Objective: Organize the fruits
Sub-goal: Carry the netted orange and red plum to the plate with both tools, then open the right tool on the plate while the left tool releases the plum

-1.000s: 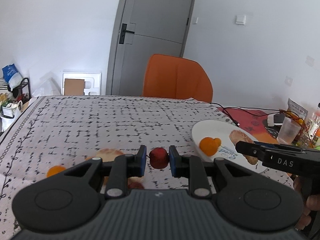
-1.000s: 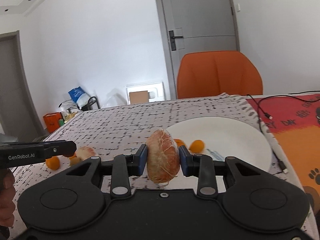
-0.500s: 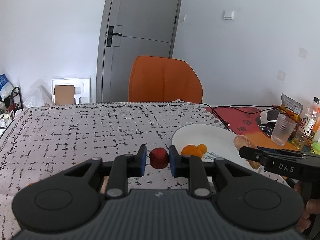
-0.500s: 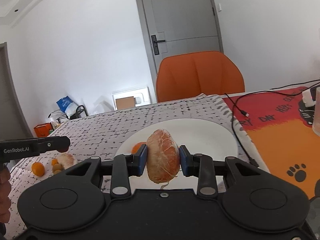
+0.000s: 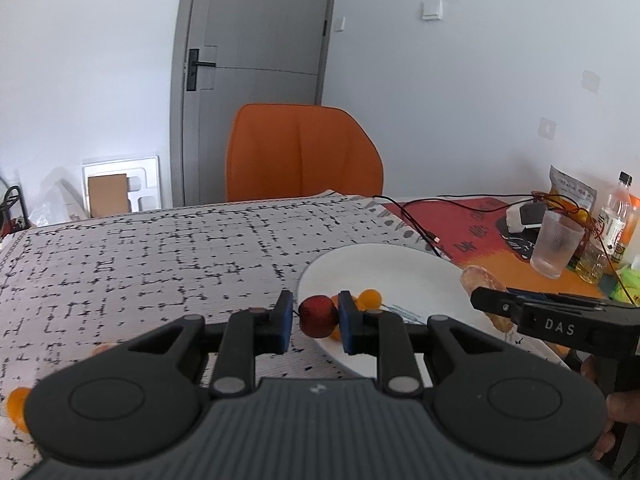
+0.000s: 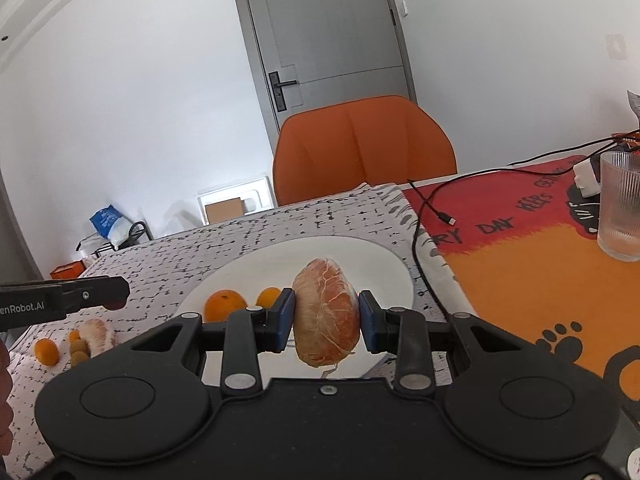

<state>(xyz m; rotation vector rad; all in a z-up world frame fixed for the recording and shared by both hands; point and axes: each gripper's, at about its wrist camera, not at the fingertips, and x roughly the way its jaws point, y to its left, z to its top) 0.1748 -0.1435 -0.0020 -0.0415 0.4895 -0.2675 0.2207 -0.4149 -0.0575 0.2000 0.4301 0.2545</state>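
Observation:
My left gripper point(image 5: 313, 318) is shut on a small dark red fruit point(image 5: 318, 316) and holds it above the left rim of the white plate point(image 5: 400, 272). My right gripper point(image 6: 326, 316) is shut on a large peeled citrus segment point(image 6: 326, 314) above the plate point(image 6: 360, 256). Two small oranges point(image 6: 225, 303) lie on the plate's left side. The right gripper with its segment point(image 5: 480, 282) shows at the right of the left wrist view. The left gripper's arm point(image 6: 64, 298) shows at the left of the right wrist view.
Loose fruit lies on the patterned cloth at left: another peeled segment point(image 6: 98, 332), a small orange point(image 6: 46, 352) and small greenish fruits point(image 6: 78, 348). An orange chair point(image 5: 302, 152) stands behind the table. A glass point(image 6: 620, 204), black cable point(image 6: 432, 204) and bottles point(image 5: 612, 216) are at right.
Both grippers moved right toward the plate with their fruit. The plate now sits nearer and more central in both views, and the loose fruit has slid to the left.

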